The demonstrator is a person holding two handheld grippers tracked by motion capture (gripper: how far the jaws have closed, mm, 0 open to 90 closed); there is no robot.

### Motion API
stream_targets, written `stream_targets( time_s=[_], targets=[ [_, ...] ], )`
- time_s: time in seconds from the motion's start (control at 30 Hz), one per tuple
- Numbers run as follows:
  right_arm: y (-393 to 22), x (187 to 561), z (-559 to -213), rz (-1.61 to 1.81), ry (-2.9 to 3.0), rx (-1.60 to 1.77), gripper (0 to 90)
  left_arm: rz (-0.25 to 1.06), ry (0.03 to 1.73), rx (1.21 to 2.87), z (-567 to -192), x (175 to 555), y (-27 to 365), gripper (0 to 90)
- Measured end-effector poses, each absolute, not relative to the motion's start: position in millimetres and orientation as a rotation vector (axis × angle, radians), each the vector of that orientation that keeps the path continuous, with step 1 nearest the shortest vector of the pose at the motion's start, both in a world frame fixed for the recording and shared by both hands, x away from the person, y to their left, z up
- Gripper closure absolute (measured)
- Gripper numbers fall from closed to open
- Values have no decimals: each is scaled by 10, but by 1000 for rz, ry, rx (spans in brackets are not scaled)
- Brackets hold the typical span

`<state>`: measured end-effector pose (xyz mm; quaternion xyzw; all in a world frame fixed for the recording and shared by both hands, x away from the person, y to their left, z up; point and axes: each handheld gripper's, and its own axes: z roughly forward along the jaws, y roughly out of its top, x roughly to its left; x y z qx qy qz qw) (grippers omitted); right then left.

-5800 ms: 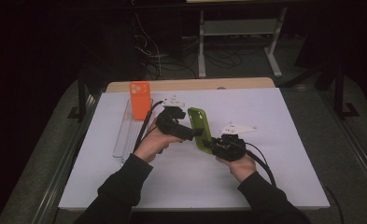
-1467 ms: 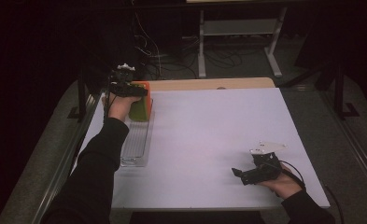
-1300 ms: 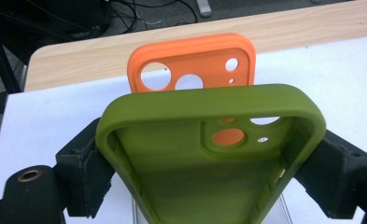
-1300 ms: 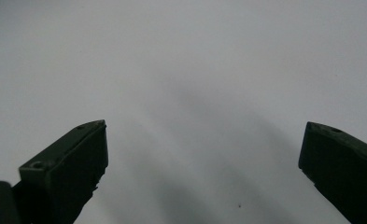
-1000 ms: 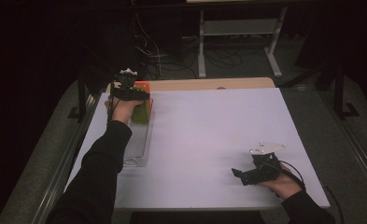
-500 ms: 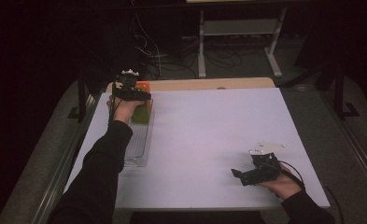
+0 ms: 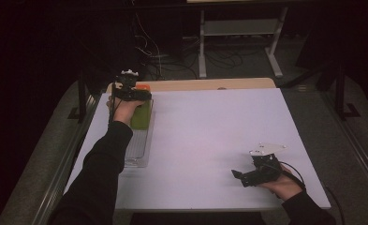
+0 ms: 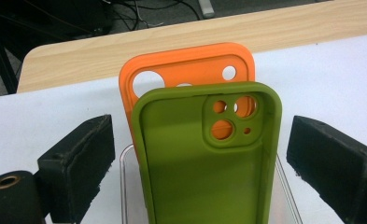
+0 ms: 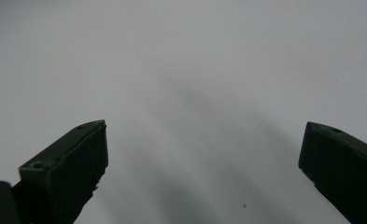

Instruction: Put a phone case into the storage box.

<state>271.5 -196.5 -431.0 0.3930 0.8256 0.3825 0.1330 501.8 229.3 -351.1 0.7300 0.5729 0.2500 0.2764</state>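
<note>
Left gripper (image 8: 197,154): jaws stand wide apart and have just been opening; the green phone case (image 8: 204,158) stands between them, with clear gaps on both sides, neither pad touching it. The case is upright, its open side toward the camera, camera cut-out at the upper right; directly behind it, and overlapping it, stands the orange phone case (image 8: 186,70), whose top edge and left edge show past the green one. Both cases sit in the clear plastic tray (image 8: 284,186), at its far end; the tray's thin walls show low on either side of the green case.

In the high view the left gripper (image 7: 131,93) hangs over the far left part of the white table surface (image 7: 209,136), close to the bare wooden strip (image 7: 209,84) along the far edge; the tray (image 7: 137,152) runs back toward the person, its near portion holding nothing.

Right gripper (image 7: 240,176): jaws spread wide, nothing between them; it rests near the front right edge of the table, well apart from the tray; the broad middle of the surface between the two hands lies open.
</note>
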Motion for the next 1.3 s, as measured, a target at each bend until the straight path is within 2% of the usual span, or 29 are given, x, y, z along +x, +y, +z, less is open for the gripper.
stream_targets(
  time_s=[0.3, 0.67, 1.03, 1.3],
  targets=[
    [-1958, 2716, -4305, 1103, 2407, 1112, 7, 591, 1429, 1997, -3384, 4891, 2366, 54],
    [-1899, 2762, -4252, 1156, 2399, 1065, 1, 485, 1180, 2031, -3222, 4587, 2441, 27],
    [-1879, 2874, -4259, 1175, 2407, 1035, 1, 391, 961, 2068, -3242, 4171, 2387, 9],
    [-1876, 2885, -4255, 1179, 2407, 1022, 1, 338, 870, 2050, -3291, 3834, 2345, 8]
  ],
)
